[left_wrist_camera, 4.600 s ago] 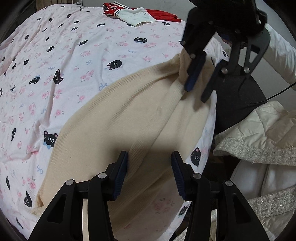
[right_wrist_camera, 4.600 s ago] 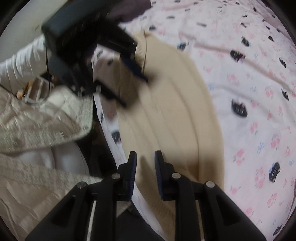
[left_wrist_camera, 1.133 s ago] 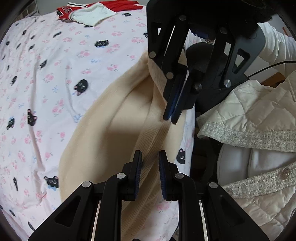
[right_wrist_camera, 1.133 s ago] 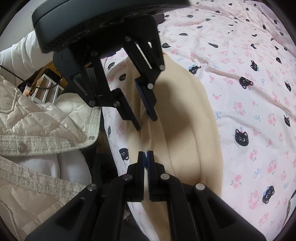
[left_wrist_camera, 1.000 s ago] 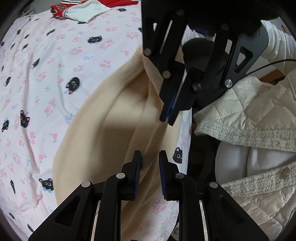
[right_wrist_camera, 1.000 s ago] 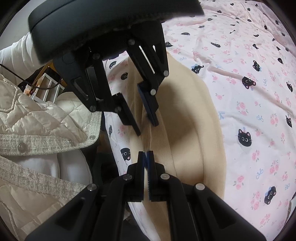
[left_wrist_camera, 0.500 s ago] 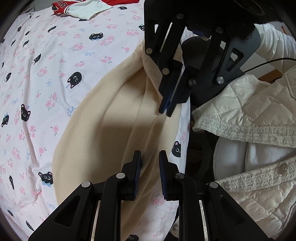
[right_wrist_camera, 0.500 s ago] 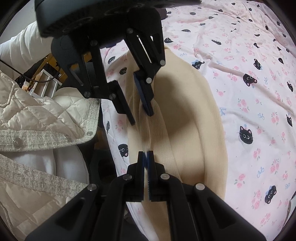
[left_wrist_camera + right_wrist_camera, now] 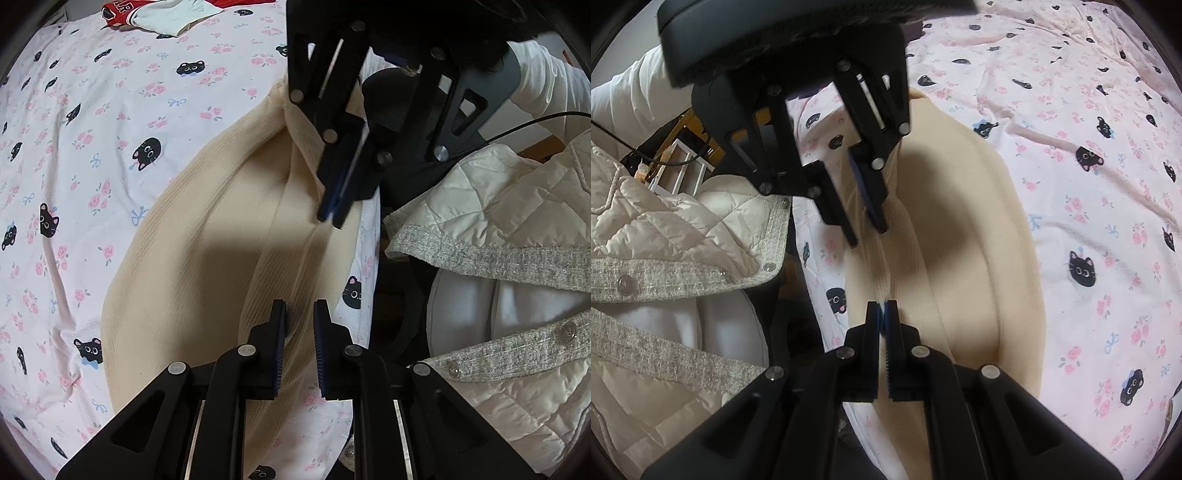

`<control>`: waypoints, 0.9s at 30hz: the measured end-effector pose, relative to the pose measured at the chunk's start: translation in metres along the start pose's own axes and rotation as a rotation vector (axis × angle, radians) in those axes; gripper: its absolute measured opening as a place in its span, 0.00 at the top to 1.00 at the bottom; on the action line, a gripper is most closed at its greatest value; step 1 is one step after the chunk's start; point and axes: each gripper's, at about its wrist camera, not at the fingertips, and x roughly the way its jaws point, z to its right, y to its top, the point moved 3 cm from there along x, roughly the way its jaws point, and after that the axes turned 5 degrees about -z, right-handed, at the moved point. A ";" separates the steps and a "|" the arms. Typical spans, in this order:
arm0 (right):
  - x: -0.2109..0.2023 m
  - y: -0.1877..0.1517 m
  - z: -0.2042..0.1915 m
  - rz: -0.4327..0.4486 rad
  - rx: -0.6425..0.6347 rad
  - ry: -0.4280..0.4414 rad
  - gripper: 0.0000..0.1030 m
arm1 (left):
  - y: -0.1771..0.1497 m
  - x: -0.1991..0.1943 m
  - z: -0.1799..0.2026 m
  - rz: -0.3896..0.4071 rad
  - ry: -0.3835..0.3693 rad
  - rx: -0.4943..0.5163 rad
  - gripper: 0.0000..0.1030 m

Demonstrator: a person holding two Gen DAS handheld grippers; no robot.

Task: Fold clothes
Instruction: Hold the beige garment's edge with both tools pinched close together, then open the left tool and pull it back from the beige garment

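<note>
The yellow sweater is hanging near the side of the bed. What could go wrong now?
The sweater lies right at the edge of the bed, so a pull could drag it off. Only the right gripper is shut on its raised fold; the left gripper has a gap between its fingers, so that end may slip and the fold go crooked. The white jacket sits close beside the bed and could get snagged.
</note>
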 end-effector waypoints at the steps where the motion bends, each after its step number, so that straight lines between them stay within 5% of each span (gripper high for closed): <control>1: 0.001 0.000 -0.001 -0.002 -0.002 0.002 0.97 | 0.000 0.001 0.000 -0.005 0.009 0.003 0.88; 4: 0.004 -0.001 -0.002 -0.007 -0.005 0.007 0.97 | 0.001 0.003 0.002 -0.017 0.044 0.022 0.88; 6: 0.004 -0.002 -0.003 -0.007 -0.003 0.008 0.97 | 0.002 0.005 0.005 -0.022 0.066 0.040 0.99; 15: -0.003 -0.002 0.001 0.015 0.011 0.004 0.97 | 0.002 0.004 0.011 -0.019 0.105 0.061 0.99; 27: -0.030 0.011 0.035 0.122 0.104 -0.132 0.97 | 0.012 -0.033 -0.018 0.044 0.357 0.005 0.99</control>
